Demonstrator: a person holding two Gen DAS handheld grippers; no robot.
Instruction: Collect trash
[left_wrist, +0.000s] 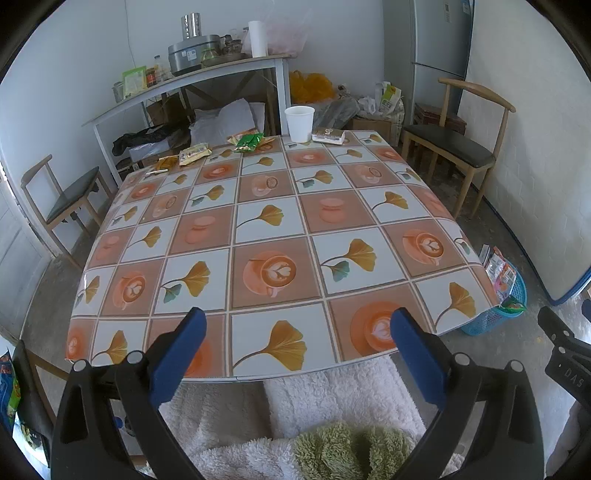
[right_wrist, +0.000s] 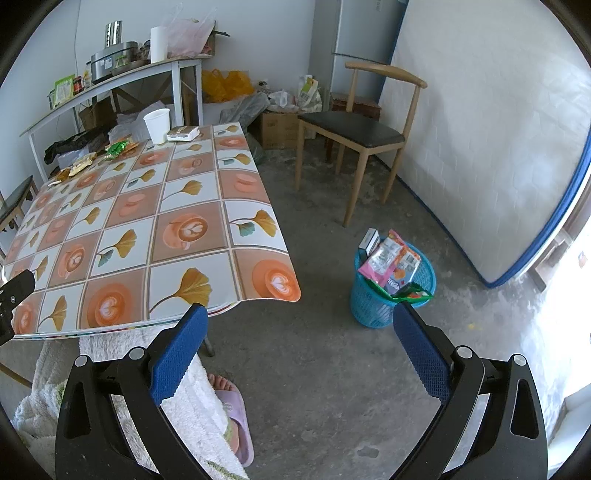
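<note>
Blue mesh waste basket (right_wrist: 373, 306) upright on the concrete floor beside the table's near corner, filled above its rim with pink and green wrappers (right_wrist: 388, 262); further snack wrappers (left_wrist: 251, 142) lie flat along the table's far edge, near a white paper cup (left_wrist: 300, 123) and a flat box (left_wrist: 328, 135).

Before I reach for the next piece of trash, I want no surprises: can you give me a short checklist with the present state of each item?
1. Left tool empty, blue pads spread: ok.
2. Right tool empty, pads spread: ok.
3. Trash left to collect: ok; white paper cup, flat white box, green snack wrapper and yellow wrappers sit along the table's far edge.
4. Path across the patterned tablecloth: ok, nothing lies between tool and trash.
5. Room in the blue plastic basket on the floor: not ok, packets already stick out above its rim.
6. Whether the cup holds liquid: cannot tell.
</note>
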